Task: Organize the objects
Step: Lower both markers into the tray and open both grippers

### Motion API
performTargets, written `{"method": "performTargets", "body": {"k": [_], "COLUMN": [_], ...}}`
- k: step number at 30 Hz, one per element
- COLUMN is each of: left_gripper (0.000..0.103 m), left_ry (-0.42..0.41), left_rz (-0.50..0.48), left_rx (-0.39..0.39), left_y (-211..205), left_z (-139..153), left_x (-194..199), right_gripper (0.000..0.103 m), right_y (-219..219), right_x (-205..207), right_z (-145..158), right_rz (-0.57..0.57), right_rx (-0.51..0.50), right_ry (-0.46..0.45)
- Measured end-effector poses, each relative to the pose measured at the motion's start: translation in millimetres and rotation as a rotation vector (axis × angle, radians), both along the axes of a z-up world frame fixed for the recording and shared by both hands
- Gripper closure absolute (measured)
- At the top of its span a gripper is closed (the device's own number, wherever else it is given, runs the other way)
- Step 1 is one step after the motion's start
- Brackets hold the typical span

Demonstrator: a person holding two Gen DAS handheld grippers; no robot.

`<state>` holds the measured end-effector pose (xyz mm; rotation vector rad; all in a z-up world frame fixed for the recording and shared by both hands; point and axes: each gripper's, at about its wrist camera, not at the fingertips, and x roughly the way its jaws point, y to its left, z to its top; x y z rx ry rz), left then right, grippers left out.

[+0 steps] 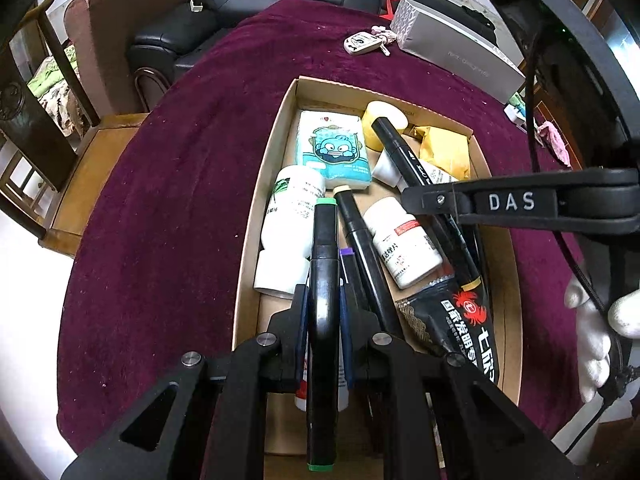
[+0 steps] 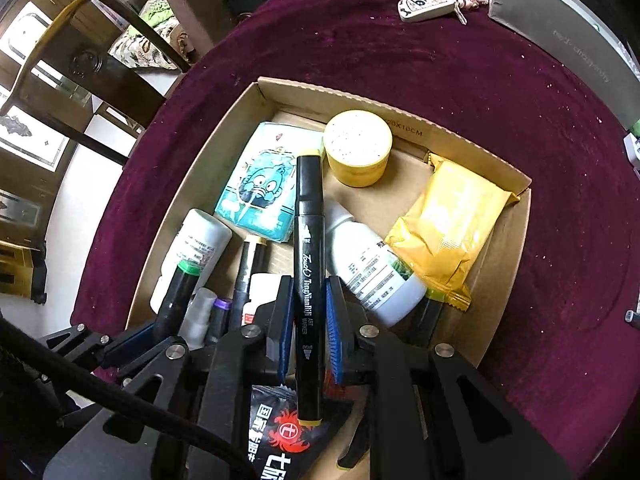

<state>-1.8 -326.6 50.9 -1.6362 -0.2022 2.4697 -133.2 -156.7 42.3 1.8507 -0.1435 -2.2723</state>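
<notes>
Blue-padded fingers (image 1: 345, 320) of left gripper (image 1: 323, 320) clamped on glossy black green-capped marker (image 1: 323, 280), right gripper (image 2: 308, 332) pinching black yellow-capped "Touch" marker (image 2: 307, 264), both over shallow brown cardboard box (image 2: 496, 264) on maroon velvet cloth (image 2: 460, 80)

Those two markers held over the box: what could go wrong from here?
1. The cardboard box is crowded. The left gripper holds the green-capped marker right above a white bottle and other pens, so it may land on top and roll.
2. The right gripper grips the yellow-capped marker near its middle, so a bumped end could make it pivot.
3. The two grippers work close together and might bump each other.
</notes>
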Motion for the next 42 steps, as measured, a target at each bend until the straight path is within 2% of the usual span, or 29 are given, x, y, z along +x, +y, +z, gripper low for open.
{"method": "performTargets", "body": {"k": [7,10,13,15,17,18,22,26,29,37,40,42], "left_gripper": [0.089,0.085,0.072,0.057,0.047,0.046,0.043,0.041,0.041,0.040,0.028,0.020], "left_ry": [-0.010,-0.015,-0.009,0.003,0.022,0.029,0.051,0.091,0.135,0.350,0.426,0.432], "left_rz": [0.020,0.026,0.029,0.029,0.036,0.041,0.075,0.108,0.134,0.288,0.352,0.402], "left_rx": [0.033,0.056,0.073,0.070,0.042,0.033,-0.008,-0.050,-0.112,-0.307,-0.334,-0.355], "left_y": [-1,-2,3,9,16,17,24,36,48,70,76,78], "left_z": [-5,-5,-4,0,5,7,17,31,45,106,135,146], "left_x": [-1,-2,-1,1,3,4,10,20,30,70,90,99], "right_gripper": [0.090,0.090,0.084,0.075,0.060,0.059,0.059,0.056,0.056,0.056,0.056,0.056], "right_y": [4,11,17,19,25,28,47,62,67,66,60,54], "right_x": [-1,0,3,6,12,16,34,51,60,96,107,114], "right_z": [-9,-6,7,17,30,36,54,61,59,67,75,81], "right_rz": [-0.015,-0.044,-0.060,-0.066,-0.076,-0.082,-0.106,-0.129,-0.134,-0.056,-0.021,0.006], "right_rx": [-0.012,-0.050,-0.068,-0.077,-0.084,-0.093,-0.133,-0.167,-0.177,-0.229,-0.251,-0.262], "right_ry": [-0.040,-0.045,-0.013,0.016,0.056,0.074,0.115,0.125,0.123,0.152,0.172,0.190]}}
